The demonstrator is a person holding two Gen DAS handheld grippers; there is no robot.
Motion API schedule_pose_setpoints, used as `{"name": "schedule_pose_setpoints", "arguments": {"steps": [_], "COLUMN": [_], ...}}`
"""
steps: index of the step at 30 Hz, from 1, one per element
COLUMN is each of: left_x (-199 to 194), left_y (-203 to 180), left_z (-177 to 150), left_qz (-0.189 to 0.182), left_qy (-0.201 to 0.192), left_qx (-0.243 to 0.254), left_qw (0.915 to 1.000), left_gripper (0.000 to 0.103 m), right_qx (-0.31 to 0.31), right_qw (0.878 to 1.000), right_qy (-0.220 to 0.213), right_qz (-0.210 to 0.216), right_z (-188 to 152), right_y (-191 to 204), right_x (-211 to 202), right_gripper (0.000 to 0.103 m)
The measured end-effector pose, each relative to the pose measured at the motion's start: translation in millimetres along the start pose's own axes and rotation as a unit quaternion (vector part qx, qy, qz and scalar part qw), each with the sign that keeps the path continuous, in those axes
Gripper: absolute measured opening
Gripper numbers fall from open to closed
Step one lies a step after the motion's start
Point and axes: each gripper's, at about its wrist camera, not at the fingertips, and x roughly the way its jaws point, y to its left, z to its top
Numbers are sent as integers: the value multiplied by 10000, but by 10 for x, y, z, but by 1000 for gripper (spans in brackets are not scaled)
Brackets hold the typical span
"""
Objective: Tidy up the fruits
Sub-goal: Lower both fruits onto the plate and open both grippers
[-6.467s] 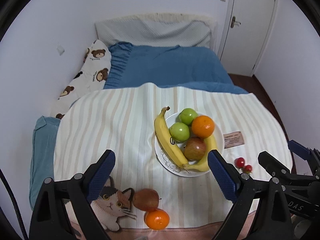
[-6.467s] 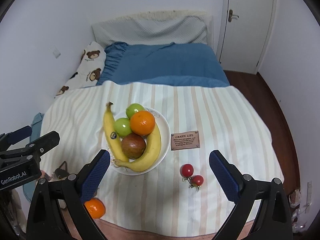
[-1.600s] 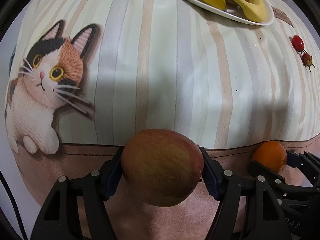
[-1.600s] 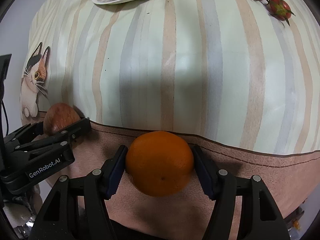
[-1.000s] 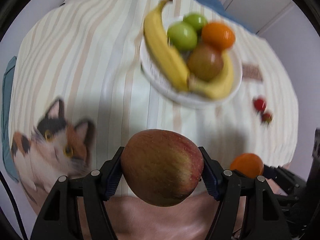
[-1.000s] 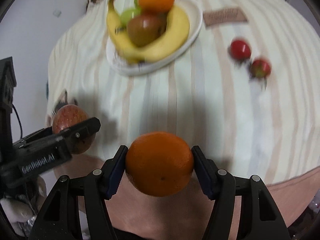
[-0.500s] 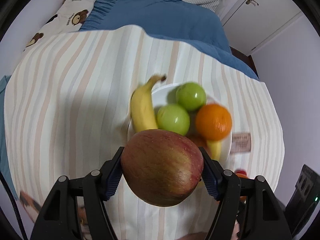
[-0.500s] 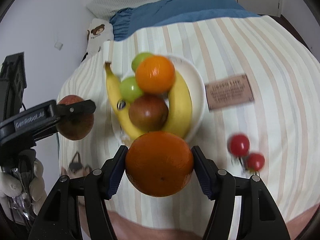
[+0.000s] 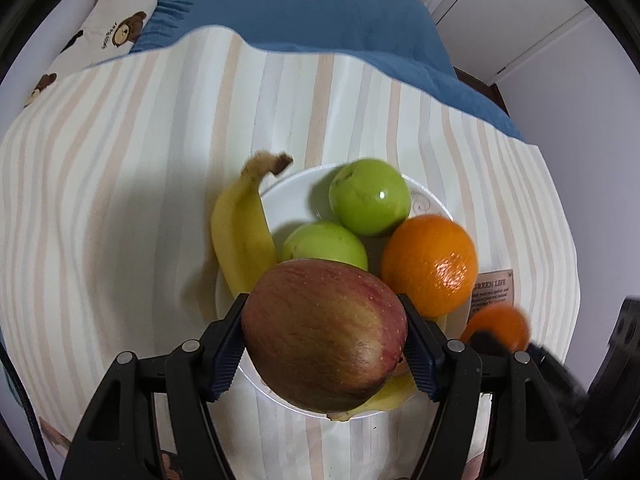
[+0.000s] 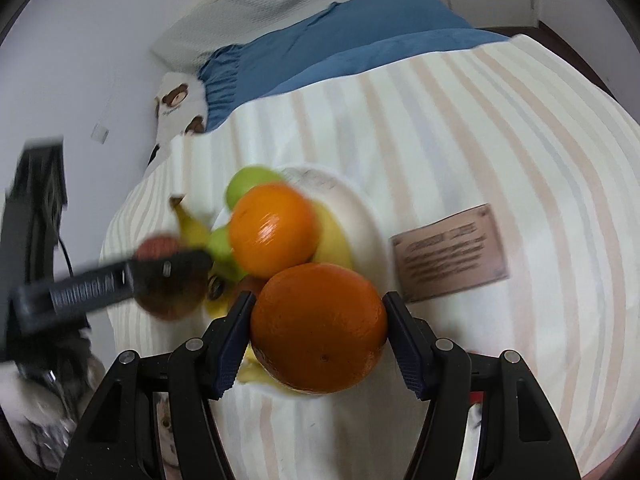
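My left gripper (image 9: 325, 344) is shut on a red apple (image 9: 324, 334) and holds it above the near side of the white plate (image 9: 434, 204). The plate holds a banana (image 9: 240, 232), two green apples (image 9: 370, 196) and an orange (image 9: 430, 264). My right gripper (image 10: 319, 330) is shut on another orange (image 10: 318, 326), just above the plate's (image 10: 368, 220) near right edge; that orange also shows in the left wrist view (image 9: 498, 326). The left gripper with its apple shows blurred at the left of the right wrist view (image 10: 168, 270).
The plate sits on a striped cloth (image 9: 120, 200) over a bed with a blue blanket (image 9: 300, 12) and a bear-print pillow (image 9: 120, 28). A brown label (image 10: 450, 254) lies right of the plate. A white door (image 9: 512, 0) stands at the back right.
Both grippers have moved forward and closer to the plate with their fruit. The plate now fills the middle of both views; the small red fruits have left view.
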Motion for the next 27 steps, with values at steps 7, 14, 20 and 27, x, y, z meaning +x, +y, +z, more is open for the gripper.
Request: {"name": "schedule_pose_setpoints", "arguments": {"steps": [7, 14, 20, 27], "left_x": [113, 174, 178, 170], "left_y": [13, 78, 49, 24], "left_z": [-6, -11, -23, -17], "left_qz": [-26, 26, 79, 191], "left_qy": [157, 247, 224, 147], "left_qx": [-29, -181, -154, -119], "left_qw": [9999, 9995, 9996, 9996], "left_gripper": [68, 69, 69, 69], "right_qx": [-374, -614, -775, -733], "right_qw": [9992, 9980, 9967, 9971], "right_qy": [-101, -157, -230, -181], "right_qz": [-62, 9, 61, 77], "right_z": [277, 322, 265, 252], "right_y": [-58, -45, -54, -80], "right_x": [159, 244, 243, 237], "right_gripper": [67, 68, 68, 70]}}
